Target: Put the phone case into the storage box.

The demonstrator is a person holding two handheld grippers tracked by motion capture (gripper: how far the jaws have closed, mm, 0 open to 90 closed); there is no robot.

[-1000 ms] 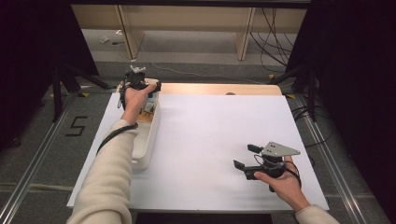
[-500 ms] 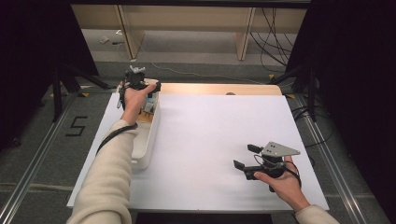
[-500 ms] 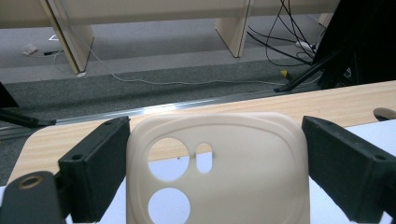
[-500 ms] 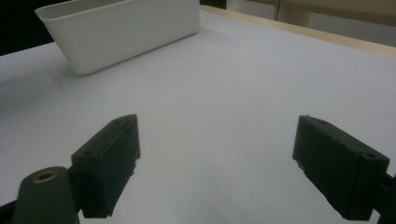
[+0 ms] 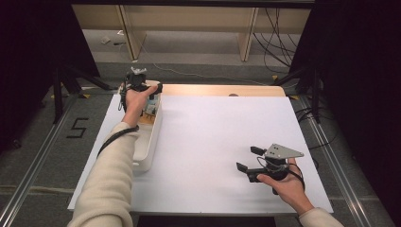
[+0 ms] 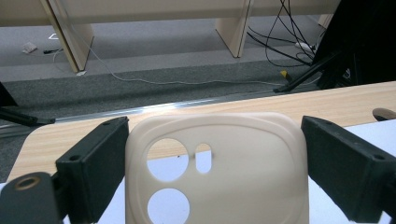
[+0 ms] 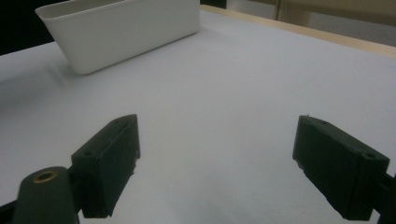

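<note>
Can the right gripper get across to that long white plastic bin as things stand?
Probably yes: the right gripper is open, and bare white tabletop lies between it and the long white plastic bin.

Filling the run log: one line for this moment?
left tool: holding beige phone case over white bin | right tool: open, above table

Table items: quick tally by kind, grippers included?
Handheld grippers: 2, left gripper and right gripper
White bin: 1
Beige phone case: 1, between the left fingers
Other bin contents: unclear
Total: 4
</note>
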